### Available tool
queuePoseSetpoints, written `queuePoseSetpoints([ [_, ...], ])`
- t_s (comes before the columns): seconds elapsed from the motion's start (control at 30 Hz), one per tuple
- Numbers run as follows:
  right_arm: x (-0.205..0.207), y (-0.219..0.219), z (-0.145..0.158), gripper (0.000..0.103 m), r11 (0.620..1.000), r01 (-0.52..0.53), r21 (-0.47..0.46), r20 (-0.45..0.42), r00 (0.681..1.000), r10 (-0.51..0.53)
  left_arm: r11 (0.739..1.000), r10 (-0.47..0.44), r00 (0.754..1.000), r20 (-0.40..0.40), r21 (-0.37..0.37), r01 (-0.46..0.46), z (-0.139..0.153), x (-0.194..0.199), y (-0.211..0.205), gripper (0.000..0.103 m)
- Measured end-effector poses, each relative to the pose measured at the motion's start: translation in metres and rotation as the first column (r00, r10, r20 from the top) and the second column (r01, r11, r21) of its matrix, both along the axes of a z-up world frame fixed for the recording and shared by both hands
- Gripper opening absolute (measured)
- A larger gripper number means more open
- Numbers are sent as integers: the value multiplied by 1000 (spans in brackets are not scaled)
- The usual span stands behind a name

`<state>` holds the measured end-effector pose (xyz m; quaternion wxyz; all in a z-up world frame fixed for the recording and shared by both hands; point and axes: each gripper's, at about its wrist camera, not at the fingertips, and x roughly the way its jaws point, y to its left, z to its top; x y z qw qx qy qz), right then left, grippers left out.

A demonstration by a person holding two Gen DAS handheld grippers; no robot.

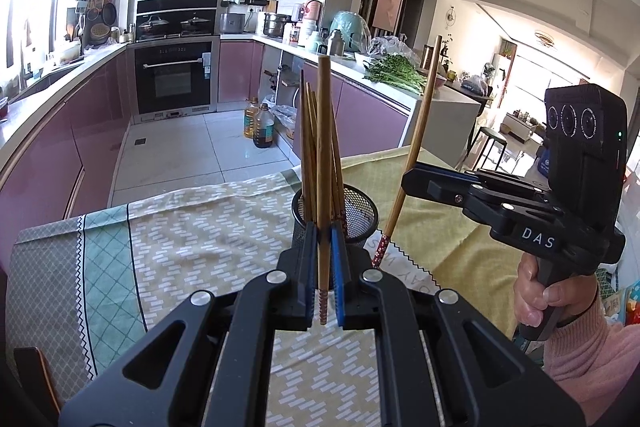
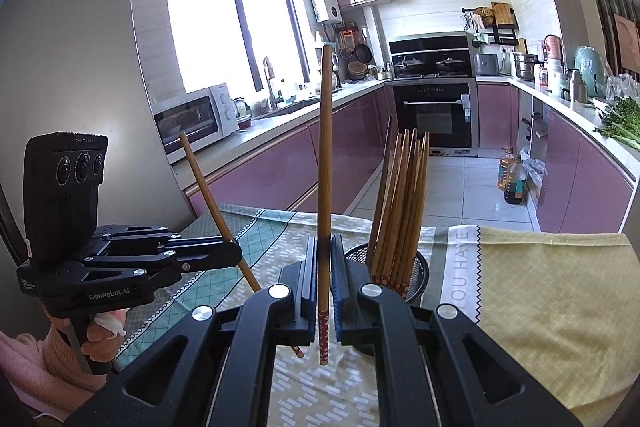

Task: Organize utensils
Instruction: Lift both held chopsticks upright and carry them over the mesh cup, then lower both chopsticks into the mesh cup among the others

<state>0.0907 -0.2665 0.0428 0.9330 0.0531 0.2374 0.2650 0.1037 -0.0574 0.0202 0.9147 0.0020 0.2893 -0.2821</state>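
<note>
Both my tools clamped, one chopstick each: left tool [image 1: 325,247] on chopstick [image 1: 325,163], right tool [image 2: 325,267] likewise, near patterned ends, just beside holder [image 2: 416,267]. Light, stiff, slick wood; pivots easily, so grip low.

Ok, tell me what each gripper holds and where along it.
Left gripper: chopstick, near its patterned end. Right gripper: another chopstick, same place.

sunlit kitchen, pink cabinets [image 1: 236,71], white tiled floor [image 1: 224,147], black oven [image 2: 434,115], bright window [image 2: 228,23]
</note>
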Motion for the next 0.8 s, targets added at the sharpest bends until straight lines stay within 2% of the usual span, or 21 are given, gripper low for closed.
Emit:
queuePoseSetpoints([
  [0.8,9,-5,21,6,1000,12,8,50,999,-13,1000,-26,998,56,-5,26,27,7,-11,8],
])
